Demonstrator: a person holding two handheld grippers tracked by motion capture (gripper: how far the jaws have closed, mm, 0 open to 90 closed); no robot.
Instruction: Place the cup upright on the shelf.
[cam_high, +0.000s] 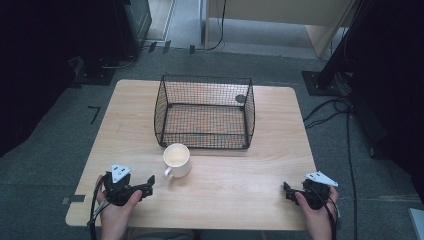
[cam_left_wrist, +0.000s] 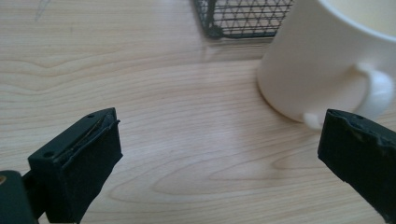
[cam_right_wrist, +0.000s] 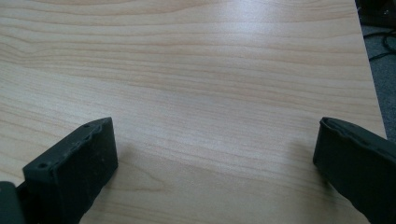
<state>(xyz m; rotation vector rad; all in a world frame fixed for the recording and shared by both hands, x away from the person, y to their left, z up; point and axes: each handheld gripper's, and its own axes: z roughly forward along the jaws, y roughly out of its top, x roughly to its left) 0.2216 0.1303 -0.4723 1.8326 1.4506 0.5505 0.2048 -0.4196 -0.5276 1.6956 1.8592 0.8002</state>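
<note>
A white mug (cam_high: 176, 160) stands empty on the wooden table (cam_high: 230, 192), just in front of a black wire basket (cam_high: 165, 107). Its handle points toward the near left. My left gripper (cam_high: 148, 185) rests low at the near left, a short way from that handle, jaws wide apart and holding nothing. In the left gripper view the mug (cam_left_wrist: 317, 60) rises at the upper right, its handle (cam_left_wrist: 379, 91) just beyond the right jaw of my left gripper (cam_left_wrist: 219, 135). My right gripper (cam_high: 287, 191) sits open at the near right corner; the right gripper view shows it (cam_right_wrist: 215, 140) over bare wood.
The basket is empty and open at the top; one corner of it (cam_left_wrist: 243, 18) shows behind the mug. The table's right edge (cam_right_wrist: 369, 79) lies close to my right gripper. Grey carpet, cables (cam_high: 325, 112) and dark stands surround the table.
</note>
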